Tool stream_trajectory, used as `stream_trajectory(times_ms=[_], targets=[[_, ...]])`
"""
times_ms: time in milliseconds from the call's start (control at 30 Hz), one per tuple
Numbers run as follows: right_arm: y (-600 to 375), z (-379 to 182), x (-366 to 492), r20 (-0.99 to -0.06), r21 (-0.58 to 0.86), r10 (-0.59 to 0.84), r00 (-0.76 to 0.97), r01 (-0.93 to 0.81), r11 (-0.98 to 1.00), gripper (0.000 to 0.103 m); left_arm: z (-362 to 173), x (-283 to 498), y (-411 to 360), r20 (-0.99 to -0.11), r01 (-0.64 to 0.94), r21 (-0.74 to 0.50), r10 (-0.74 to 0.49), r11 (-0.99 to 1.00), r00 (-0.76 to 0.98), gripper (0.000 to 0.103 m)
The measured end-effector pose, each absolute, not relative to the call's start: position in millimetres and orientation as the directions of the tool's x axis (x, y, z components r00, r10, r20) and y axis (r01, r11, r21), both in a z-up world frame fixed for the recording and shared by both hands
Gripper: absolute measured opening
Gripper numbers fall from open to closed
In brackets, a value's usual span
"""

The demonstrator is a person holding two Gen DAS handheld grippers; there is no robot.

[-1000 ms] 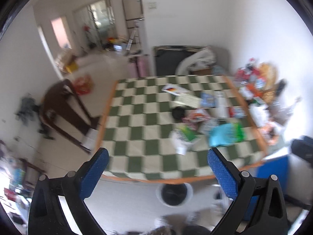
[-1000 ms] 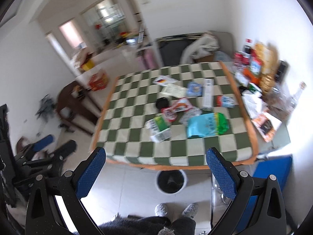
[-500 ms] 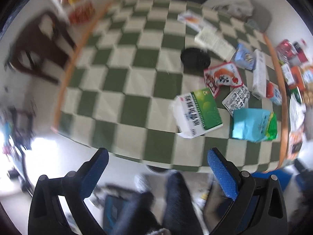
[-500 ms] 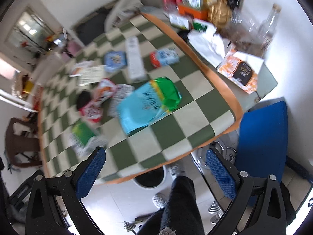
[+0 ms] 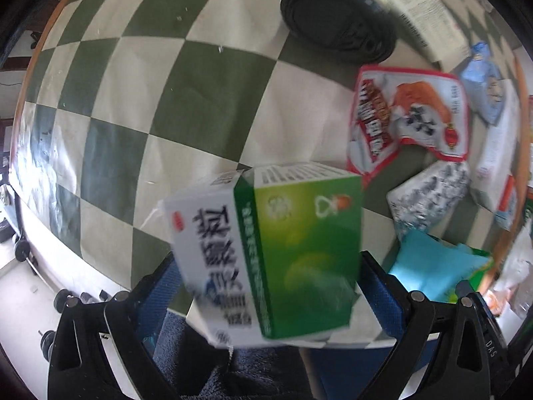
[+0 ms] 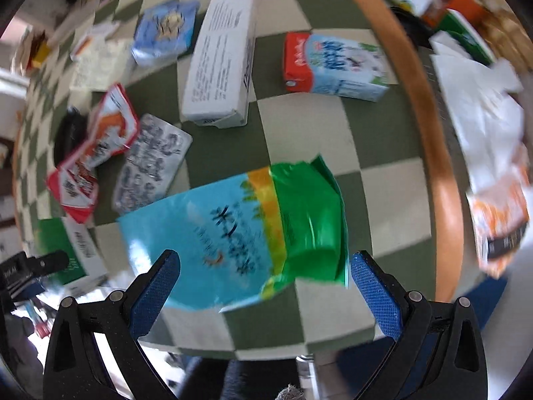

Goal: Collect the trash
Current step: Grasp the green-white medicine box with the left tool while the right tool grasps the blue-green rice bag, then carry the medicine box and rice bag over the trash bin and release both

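Note:
A green-and-white carton [image 5: 266,260] lies near the front edge of the checked table [image 5: 160,100]. My left gripper [image 5: 269,286] points steeply down over it. Its jaws are closing with the carton between the blue pads, which stand right at its sides without clearly pressing. In the right wrist view a cyan-and-green bag [image 6: 246,230] lies flat on the cloth. My right gripper [image 6: 265,295] hangs straight above the bag's near end, open, one pad on each side and neither touching. The carton [image 6: 63,243] also shows at that view's left edge.
A black lid [image 5: 336,30], a red-and-white wrapper [image 5: 406,116] and a silver foil packet [image 5: 429,196] lie beyond the carton. A long white box [image 6: 223,53], a milk carton [image 6: 333,63] and a blue packet [image 6: 166,30] lie farther back. The table's orange rim [image 6: 443,166] runs along the right.
Both grippers have dropped from high above the room to just over the table and tipped downward. The left now straddles the carton, the right the cyan bag.

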State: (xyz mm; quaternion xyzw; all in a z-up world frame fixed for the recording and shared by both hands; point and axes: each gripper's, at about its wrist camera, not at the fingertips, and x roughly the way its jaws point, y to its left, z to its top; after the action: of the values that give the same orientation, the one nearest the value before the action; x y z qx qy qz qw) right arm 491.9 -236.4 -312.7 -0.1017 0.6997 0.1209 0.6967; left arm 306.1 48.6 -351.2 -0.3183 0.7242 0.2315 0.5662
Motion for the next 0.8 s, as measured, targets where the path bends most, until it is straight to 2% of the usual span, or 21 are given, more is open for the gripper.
stream_trajectory(times_ms=[33, 100, 200, 233, 300, 367, 400, 433, 500, 800], targets=[[-234.1, -320.5, 496.2, -1.0, 0.026, 0.019, -0.024, -0.322, 0.946, 0.103, -354.9, 305.6, 48.3, -0.968, -0.722, -0.015, -0.192, 0.691, -0.164, 0.089], [-230.3, -335.7, 503.7, -0.998, 0.041, 0.023, -0.058, -0.335, 0.941, 0.103, -360.9, 302.9, 48.4, -0.967, -0.726, -0.013, -0.193, 0.687, -0.165, 0.085], [-229.1, -352.6, 514.3, -0.989, 0.119, 0.086, -0.12, -0.31, 0.943, 0.102, -362.3, 300.4, 48.0, -0.97, -0.721, -0.006, -0.178, 0.693, -0.163, 0.071], [-229.9, -355.6, 516.8, -0.984, 0.151, 0.116, -0.135, -0.295, 0.944, 0.094, -361.7, 300.4, 47.0, -0.972, -0.714, 0.002, -0.166, 0.7, -0.165, 0.071], [-231.1, -359.4, 520.7, -0.971, 0.217, 0.181, -0.157, -0.258, 0.941, 0.089, -361.4, 300.8, 43.3, -0.976, -0.701, 0.019, -0.139, 0.713, -0.168, 0.071], [-228.5, -356.5, 521.7, -0.973, 0.219, 0.19, -0.133, -0.261, 0.94, 0.074, -356.0, 301.7, 39.0, -0.979, -0.692, 0.031, -0.118, 0.722, -0.167, 0.071], [-228.0, -353.5, 522.8, -0.972, 0.231, 0.209, -0.111, -0.256, 0.939, 0.059, -352.9, 301.7, 36.3, -0.981, -0.683, 0.042, -0.099, 0.729, -0.166, 0.071], [-229.0, -351.9, 523.5, -0.968, 0.248, 0.229, -0.102, -0.24, 0.939, 0.051, -348.3, 302.0, 35.1, -0.983, -0.674, 0.051, -0.082, 0.737, -0.164, 0.071], [-231.2, -348.9, 523.6, -0.961, 0.274, 0.26, -0.09, -0.217, 0.937, 0.042, -342.1, 303.5, 31.3, -0.986, -0.654, 0.071, -0.044, 0.753, -0.159, 0.071], [-229.4, -331.5, 505.7, -0.941, 0.335, 0.338, -0.012, -0.178, 0.925, 0.04, -288.6, 307.9, -0.2, -0.992, -0.595, 0.125, 0.08, 0.794, -0.101, 0.071]])
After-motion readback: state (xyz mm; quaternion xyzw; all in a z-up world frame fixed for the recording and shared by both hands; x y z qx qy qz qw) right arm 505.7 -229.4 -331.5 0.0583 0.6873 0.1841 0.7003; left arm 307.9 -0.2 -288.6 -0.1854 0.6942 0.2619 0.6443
